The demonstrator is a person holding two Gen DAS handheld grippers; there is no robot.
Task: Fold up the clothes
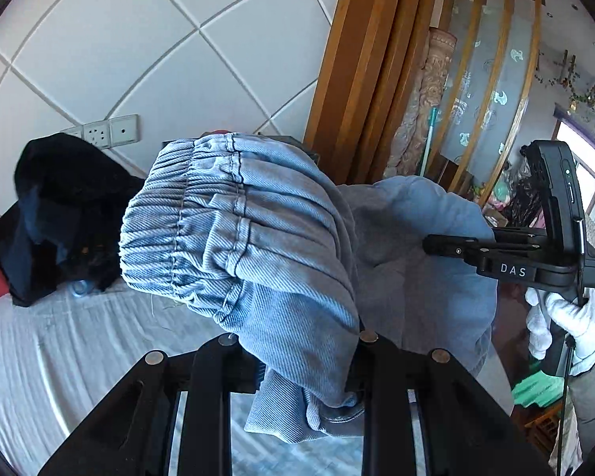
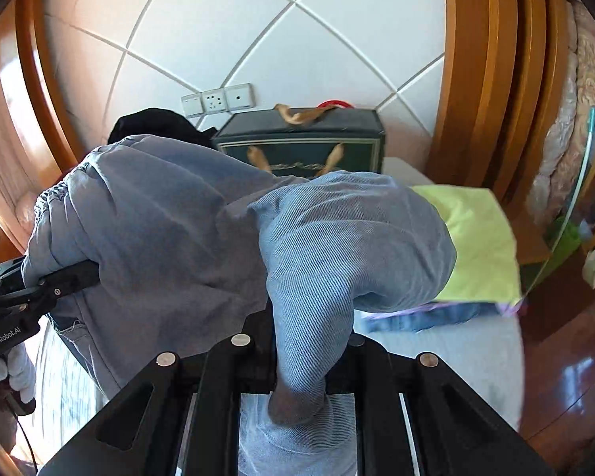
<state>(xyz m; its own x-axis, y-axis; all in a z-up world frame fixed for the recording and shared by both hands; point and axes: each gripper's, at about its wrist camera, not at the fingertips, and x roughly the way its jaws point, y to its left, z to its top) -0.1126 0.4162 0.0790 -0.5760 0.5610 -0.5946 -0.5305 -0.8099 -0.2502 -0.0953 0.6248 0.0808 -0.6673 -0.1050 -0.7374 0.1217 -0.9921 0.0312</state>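
Both the left claw and right claw are clamped on the jeans; bunched denim could slip free toward six o'clock onto the bed.

This is a home bedroom. A bed with a pale sheet stands against a padded white headboard wall fitted with sockets, beside a wooden door frame. Clothes, a yellow towel and a dark gift box lie on the bed.
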